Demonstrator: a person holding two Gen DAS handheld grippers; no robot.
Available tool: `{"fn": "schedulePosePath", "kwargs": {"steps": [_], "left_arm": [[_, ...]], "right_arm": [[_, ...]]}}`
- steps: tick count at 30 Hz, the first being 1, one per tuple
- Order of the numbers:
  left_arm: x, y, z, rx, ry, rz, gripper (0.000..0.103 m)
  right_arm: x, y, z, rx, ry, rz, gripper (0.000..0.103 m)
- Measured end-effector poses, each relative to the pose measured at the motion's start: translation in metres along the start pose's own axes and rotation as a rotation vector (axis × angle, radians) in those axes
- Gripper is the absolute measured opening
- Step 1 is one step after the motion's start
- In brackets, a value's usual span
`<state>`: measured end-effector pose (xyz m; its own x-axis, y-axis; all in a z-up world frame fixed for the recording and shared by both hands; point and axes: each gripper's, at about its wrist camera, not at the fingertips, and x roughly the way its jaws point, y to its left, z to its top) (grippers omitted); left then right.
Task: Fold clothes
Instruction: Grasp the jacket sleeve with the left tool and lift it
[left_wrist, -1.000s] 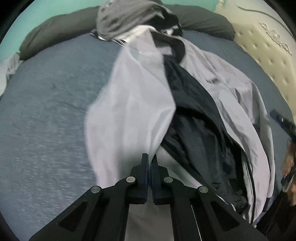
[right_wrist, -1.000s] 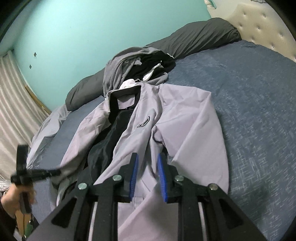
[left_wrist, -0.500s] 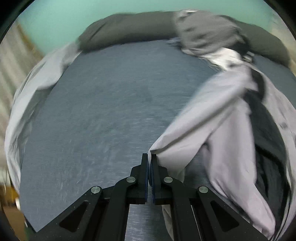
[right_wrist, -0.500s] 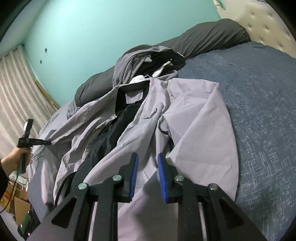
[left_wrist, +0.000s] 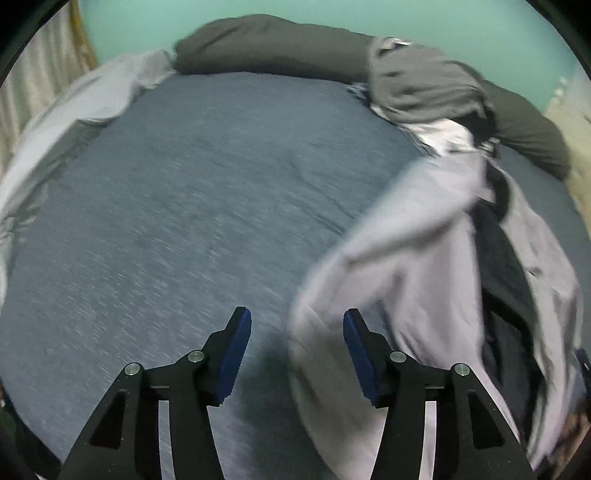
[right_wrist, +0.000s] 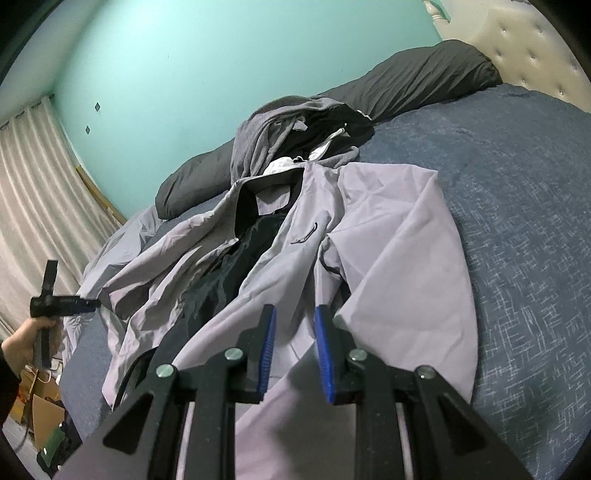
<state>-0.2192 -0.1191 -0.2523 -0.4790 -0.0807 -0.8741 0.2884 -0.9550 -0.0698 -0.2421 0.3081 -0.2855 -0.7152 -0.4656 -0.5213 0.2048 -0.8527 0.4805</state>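
A light lilac jacket (right_wrist: 388, 229) with a black lining lies open on the blue bed sheet (right_wrist: 517, 184), collar towards the pillows. In the left wrist view the jacket (left_wrist: 424, 258) fills the right side. Its blurred sleeve end (left_wrist: 317, 339) hangs loose between the jaws of my left gripper (left_wrist: 295, 317), which are opening, and neither pad presses on it. A hand holds that left gripper (right_wrist: 94, 303) out beyond the jacket's left side. My right gripper (right_wrist: 295, 310) hovers over the jacket's lower front, its blue pads a little apart with nothing pinched.
A heap of grey and black clothes (right_wrist: 266, 136) sits above the jacket's collar, against long dark pillows (right_wrist: 424, 74). A pale duvet (left_wrist: 74, 110) is bunched at the bed's left edge by the curtain (right_wrist: 33, 184). A padded headboard (right_wrist: 517, 48) is at right. Bare sheet (left_wrist: 184, 203) spreads left of the jacket.
My left gripper pulled the jacket's sleeve out to the left while shut on it, then its jaws opened and the sleeve came free. The right gripper stayed where it was.
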Motion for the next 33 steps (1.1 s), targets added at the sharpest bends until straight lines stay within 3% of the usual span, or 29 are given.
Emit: {"fn": "schedulePosePath", "kwargs": {"steps": [4, 16, 17, 20, 21, 26, 33], "left_arm": [[0.007, -0.021, -0.019, 0.004, 0.040, -0.084, 0.067], [0.065, -0.048, -0.044, -0.055, 0.131, -0.110, 0.067], [0.068, -0.048, -0.045, -0.056, 0.134, -0.106, 0.065], [0.077, -0.047, -0.047, -0.044, 0.142, -0.083, 0.029], [0.078, -0.045, -0.048, -0.042, 0.142, -0.078, 0.022], [0.067, -0.035, -0.047, -0.015, 0.115, -0.058, 0.010], [0.035, 0.023, -0.035, -0.048, 0.071, 0.064, 0.007]], "right_arm": [[0.000, 0.004, -0.002, -0.005, 0.004, 0.005, 0.021], [-0.001, 0.007, 0.000, -0.025, 0.002, 0.021, 0.021], [-0.001, 0.008, 0.000, -0.031, 0.001, 0.020, 0.021], [-0.001, 0.010, 0.000, -0.044, 0.000, 0.019, 0.021], [0.000, 0.011, 0.000, -0.045, 0.000, 0.019, 0.021], [0.002, 0.011, -0.002, -0.042, 0.008, 0.021, 0.021], [0.001, 0.014, -0.002, -0.050, -0.001, 0.023, 0.021]]}}
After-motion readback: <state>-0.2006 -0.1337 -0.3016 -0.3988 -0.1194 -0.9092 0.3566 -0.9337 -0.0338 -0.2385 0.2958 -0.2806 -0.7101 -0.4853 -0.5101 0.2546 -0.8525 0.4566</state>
